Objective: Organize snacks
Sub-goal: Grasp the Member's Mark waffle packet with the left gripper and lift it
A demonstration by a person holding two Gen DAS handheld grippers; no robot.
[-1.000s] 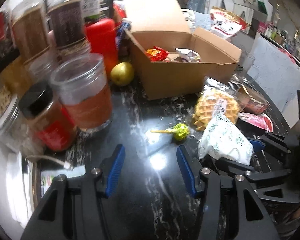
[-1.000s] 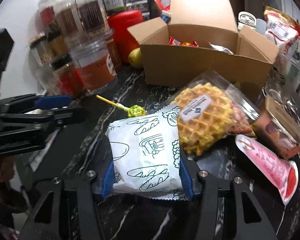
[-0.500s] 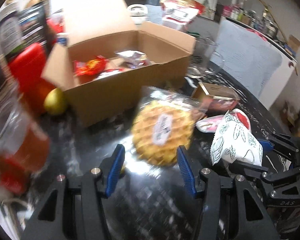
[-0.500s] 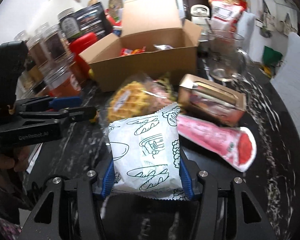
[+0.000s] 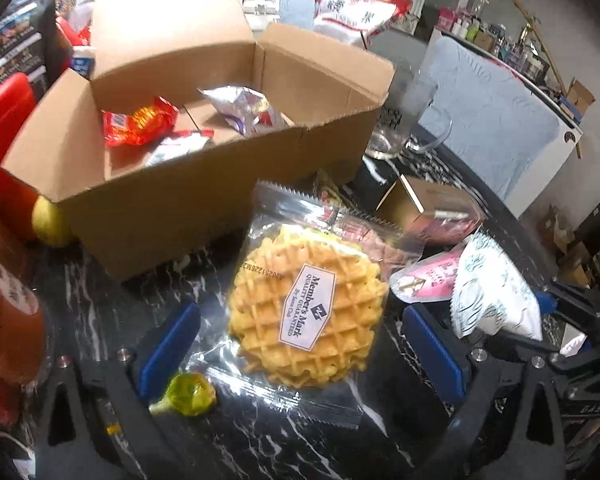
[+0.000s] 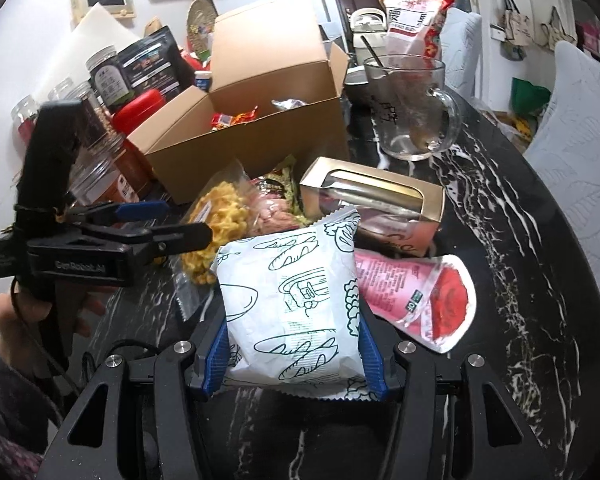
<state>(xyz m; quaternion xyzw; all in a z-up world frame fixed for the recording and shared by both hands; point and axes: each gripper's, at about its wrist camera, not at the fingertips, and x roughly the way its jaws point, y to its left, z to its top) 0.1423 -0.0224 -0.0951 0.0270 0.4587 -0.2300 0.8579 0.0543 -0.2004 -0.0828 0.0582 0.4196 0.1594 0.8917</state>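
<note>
A black marble-patterned table (image 6: 512, 208) fills both views; on it stands an open cardboard box (image 5: 204, 184) holding a red wrapper (image 5: 138, 126) and a silver packet (image 5: 240, 110); jars (image 6: 100, 76) and a red container (image 6: 140, 110) crowd the box's left side, and a glass mug (image 6: 412, 108) stands to its right with a red and white bag (image 6: 414, 16) behind it; in front of the box lie a gold box with a window (image 6: 374, 200), a pink pouch (image 6: 424, 292) and a waffle in clear wrap (image 5: 306, 312); the left gripper (image 5: 300, 340) has its jaws opening wide, the waffle lying between them with neither blue pad touching it; the right gripper (image 6: 294, 356) holds a white packet printed with bread drawings (image 6: 290, 296), both pads pressed on its sides, lifted in front of the pouch; a green lollipop (image 5: 190, 396) lies just beside the left gripper's left finger.
</note>
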